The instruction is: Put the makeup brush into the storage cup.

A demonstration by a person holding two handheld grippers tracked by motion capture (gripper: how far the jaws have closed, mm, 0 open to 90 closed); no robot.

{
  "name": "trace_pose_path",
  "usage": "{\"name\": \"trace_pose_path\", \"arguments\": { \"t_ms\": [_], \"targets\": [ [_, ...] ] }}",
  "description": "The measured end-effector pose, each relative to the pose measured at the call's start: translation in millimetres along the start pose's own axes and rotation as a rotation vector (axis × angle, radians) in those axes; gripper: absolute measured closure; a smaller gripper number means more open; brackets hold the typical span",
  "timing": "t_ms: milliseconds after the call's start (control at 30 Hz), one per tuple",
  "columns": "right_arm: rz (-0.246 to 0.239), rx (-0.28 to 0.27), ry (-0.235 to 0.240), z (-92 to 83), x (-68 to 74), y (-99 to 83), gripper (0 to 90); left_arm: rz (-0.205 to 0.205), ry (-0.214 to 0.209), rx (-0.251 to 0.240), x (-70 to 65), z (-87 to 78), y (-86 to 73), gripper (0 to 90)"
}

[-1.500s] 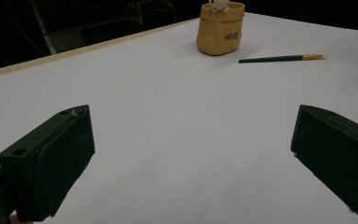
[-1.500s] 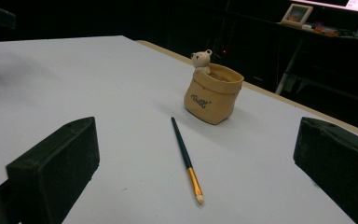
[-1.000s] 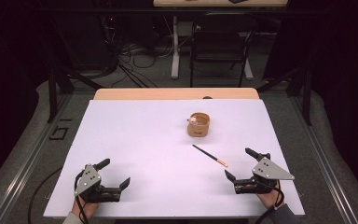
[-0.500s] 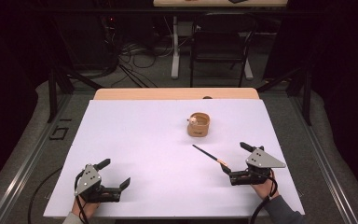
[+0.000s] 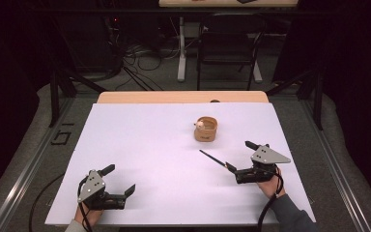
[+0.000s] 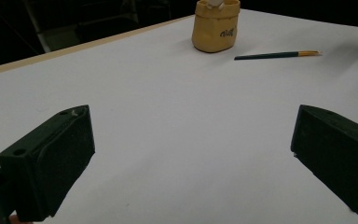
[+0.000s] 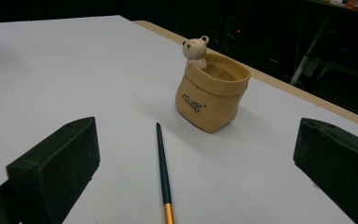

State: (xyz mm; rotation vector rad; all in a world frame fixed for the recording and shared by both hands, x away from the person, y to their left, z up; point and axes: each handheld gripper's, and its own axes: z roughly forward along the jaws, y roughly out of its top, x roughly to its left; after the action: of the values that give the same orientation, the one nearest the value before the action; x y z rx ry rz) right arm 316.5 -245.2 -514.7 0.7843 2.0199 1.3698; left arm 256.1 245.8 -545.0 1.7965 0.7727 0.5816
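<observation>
A tan sack-shaped pot [image 5: 205, 129] with a small bear figure on its rim stands right of the table's middle. In the right gripper view the pot [image 7: 212, 95] is just ahead. A thin dark green paintbrush [image 5: 214, 158] with a gold ferrule lies flat on the white sheet, in front of the pot. My right gripper [image 5: 238, 154] is open at the brush's near end; the brush [image 7: 162, 168] runs between its wide jaws without touching them. My left gripper [image 5: 121, 178] rests open at the front left, holding nothing. Its view shows the pot [image 6: 214, 25] and brush [image 6: 277, 55] far off.
A white sheet [image 5: 149, 145] covers the table, with a wooden edge [image 5: 183, 97] at the far side. Beyond the table stand a chair [image 5: 227, 53] and floor cables in a dark room.
My right gripper has moved forward and left, so its open jaws now stand on either side of the brush's near end. The left gripper has barely moved.
</observation>
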Motion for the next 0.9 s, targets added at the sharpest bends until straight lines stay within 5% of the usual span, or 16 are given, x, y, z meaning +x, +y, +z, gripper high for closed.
{"name": "trace_pose_path", "arguments": {
  "t_ms": [900],
  "targets": [
    [-0.027, 0.053, 0.034, 22.5, -19.1, 17.1, 0.2, -0.001, -0.009, 0.006, 0.0, 1.5, -0.2, 0.0]
  ]
}}
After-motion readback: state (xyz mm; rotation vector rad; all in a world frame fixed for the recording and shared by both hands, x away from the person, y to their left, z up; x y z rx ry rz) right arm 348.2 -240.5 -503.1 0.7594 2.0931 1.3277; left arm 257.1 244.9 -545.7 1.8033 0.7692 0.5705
